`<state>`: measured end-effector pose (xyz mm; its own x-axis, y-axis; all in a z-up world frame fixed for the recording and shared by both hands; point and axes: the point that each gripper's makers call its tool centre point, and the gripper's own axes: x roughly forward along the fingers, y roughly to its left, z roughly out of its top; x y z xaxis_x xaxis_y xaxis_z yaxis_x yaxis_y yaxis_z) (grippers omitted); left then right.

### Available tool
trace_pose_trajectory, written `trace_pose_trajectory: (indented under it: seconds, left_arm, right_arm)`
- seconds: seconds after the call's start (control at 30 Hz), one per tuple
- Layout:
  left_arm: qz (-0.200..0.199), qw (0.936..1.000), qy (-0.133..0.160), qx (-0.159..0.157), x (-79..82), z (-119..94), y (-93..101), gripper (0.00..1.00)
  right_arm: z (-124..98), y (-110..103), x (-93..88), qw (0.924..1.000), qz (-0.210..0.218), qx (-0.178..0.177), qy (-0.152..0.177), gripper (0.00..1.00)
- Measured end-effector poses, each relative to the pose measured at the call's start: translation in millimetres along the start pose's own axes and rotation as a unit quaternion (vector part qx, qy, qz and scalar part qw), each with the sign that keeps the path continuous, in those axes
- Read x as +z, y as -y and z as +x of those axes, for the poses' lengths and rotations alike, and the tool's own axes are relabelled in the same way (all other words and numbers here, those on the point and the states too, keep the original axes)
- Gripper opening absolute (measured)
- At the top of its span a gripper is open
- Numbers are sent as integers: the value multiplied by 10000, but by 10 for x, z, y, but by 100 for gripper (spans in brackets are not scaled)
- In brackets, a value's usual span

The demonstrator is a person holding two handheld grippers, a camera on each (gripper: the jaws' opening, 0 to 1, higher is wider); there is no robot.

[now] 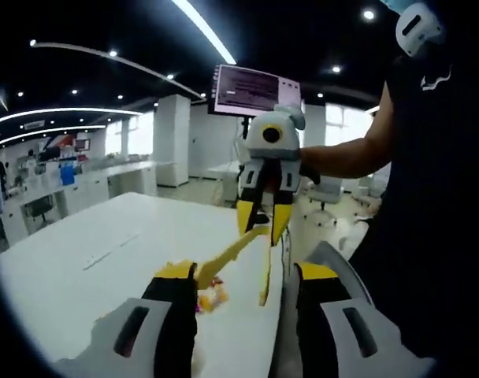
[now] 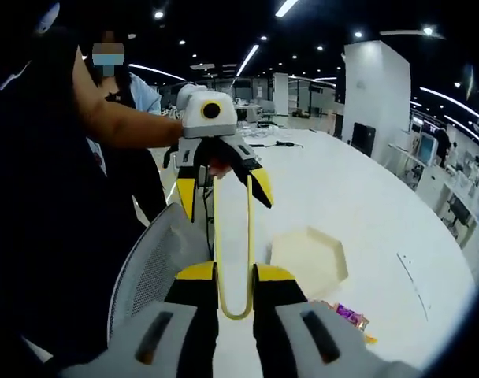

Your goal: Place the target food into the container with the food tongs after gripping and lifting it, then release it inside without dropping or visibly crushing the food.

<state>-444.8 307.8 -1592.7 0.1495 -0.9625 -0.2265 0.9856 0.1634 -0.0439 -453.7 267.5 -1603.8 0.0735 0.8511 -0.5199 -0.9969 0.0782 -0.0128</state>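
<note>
Currently we hold the tongs [image 2: 233,236] in pinching right jaws; left jaws spread; next, grip the food [image 1: 210,298].

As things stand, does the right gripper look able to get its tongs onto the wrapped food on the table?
Probably not yet: the right gripper holds the tongs pointing at the left gripper, above the table. The wrapped food lies unobstructed beside it.
</note>
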Motion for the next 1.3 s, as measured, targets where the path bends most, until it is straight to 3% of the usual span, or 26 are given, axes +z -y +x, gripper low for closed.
trace_pose_trajectory:
  seconds: [0.17,0.3,0.73,0.87,1.03,1.3]
  left_arm:
    - [88,9999,36,-133,81,33,50,41]
    - [80,9999,21,-139,83,16,32,32]
    - [273,9996,6,-115,119,-12,65,33]
    - [206,9997,92,-64,160,-33,54,25]
    - [112,9996,24,-263,149,-27,157,11]
    - [81,9996,194,-178,217,-29,134,5]
  right_arm:
    - [13,-25,73,9999,-73,73,25,14]
    - [14,-51,83,9998,-100,155,21,14]
    - [-4,-52,134,9994,-207,277,-82,14]
    - [-12,-43,162,9993,-216,288,-57,14]
    - [-26,-26,175,9989,-364,294,-10,14]
    - [-101,-10,242,9988,-302,324,232,15]
